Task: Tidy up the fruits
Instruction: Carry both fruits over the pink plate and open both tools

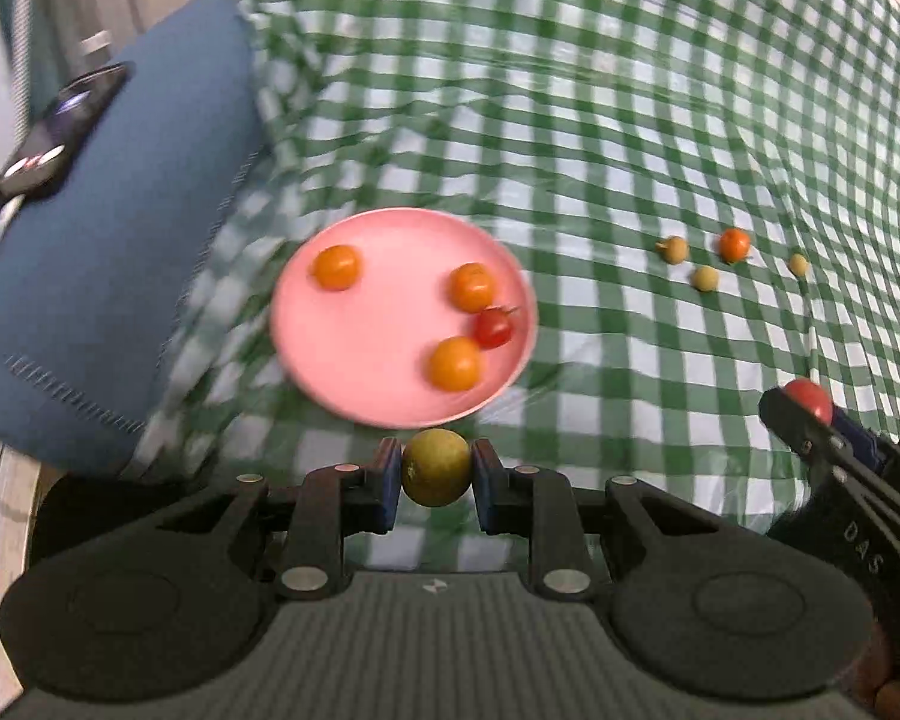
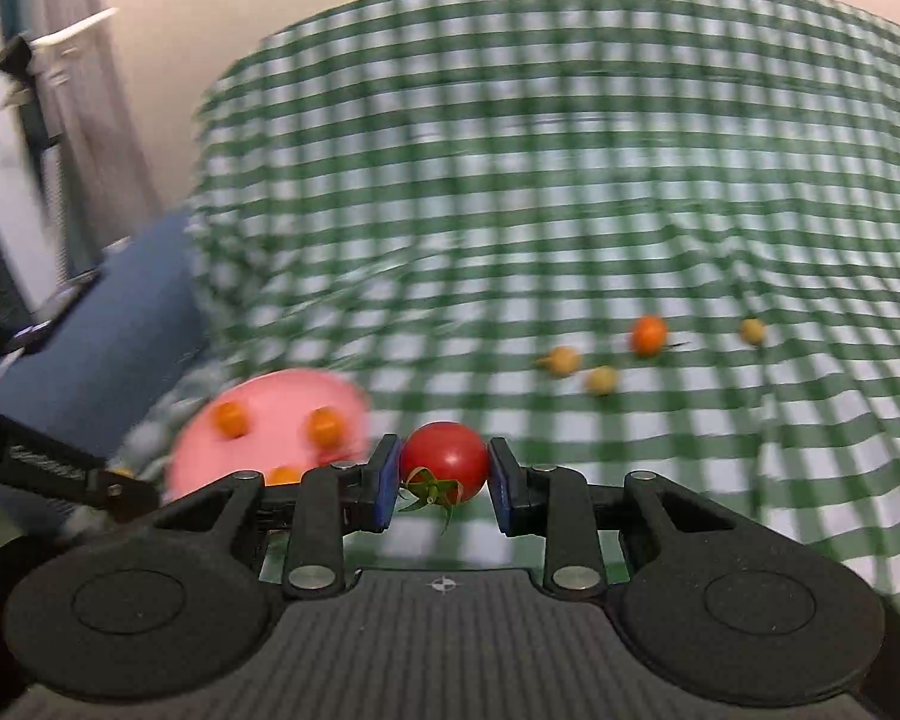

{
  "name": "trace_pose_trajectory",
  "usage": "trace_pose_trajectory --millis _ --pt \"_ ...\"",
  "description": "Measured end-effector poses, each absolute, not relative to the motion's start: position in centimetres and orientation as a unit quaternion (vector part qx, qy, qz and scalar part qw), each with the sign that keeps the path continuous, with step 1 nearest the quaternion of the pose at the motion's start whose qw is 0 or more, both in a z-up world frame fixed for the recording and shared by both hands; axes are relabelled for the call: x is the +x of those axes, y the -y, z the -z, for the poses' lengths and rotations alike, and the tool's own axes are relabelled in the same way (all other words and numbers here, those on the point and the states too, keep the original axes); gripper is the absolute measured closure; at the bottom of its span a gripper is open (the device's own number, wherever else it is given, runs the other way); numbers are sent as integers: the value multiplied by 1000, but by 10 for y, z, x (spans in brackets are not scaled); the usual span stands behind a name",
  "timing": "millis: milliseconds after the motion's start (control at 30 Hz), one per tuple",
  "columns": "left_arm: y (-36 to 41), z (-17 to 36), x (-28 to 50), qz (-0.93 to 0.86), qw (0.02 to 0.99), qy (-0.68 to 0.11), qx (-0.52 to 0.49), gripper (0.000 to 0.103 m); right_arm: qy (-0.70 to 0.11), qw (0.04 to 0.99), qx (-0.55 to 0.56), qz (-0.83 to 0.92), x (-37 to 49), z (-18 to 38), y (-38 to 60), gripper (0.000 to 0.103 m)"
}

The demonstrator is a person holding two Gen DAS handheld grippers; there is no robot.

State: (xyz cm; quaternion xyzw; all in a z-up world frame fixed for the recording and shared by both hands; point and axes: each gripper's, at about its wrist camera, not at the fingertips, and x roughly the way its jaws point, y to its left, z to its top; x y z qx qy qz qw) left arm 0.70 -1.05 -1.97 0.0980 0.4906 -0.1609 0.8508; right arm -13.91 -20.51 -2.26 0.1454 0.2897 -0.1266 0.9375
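My left gripper (image 1: 437, 468) is shut on a yellow-green round fruit (image 1: 437, 462), just short of the near rim of a pink plate (image 1: 354, 330). The plate holds three orange fruits (image 1: 336, 267) and a red tomato (image 1: 493, 327). My right gripper (image 2: 444, 468) is shut on a red tomato (image 2: 444, 459) with a green stem; it also shows in the left wrist view (image 1: 807, 399) at the right. The plate shows blurred at the left of the right wrist view (image 2: 270, 420). Loose on the cloth lie three tan fruits (image 1: 705, 278) and an orange one (image 1: 734, 244).
A green and white checked cloth (image 1: 570, 120) covers the surface, with wrinkles. A blue cushion (image 1: 120, 240) lies at the left with a black phone (image 1: 60, 126) on it. The loose fruits also show in the right wrist view (image 2: 600, 380).
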Motion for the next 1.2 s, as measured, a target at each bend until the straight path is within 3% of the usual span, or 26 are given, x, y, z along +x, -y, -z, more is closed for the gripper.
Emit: trace_pose_trajectory --millis 433,1200 --pt "-65 -4 -27 138 886 -442 34 76 -271 954 72 105 -159 -22 136 71" --pt "-78 -11 -35 143 892 -428 22 76 -265 955 61 115 -175 -28 133 71"
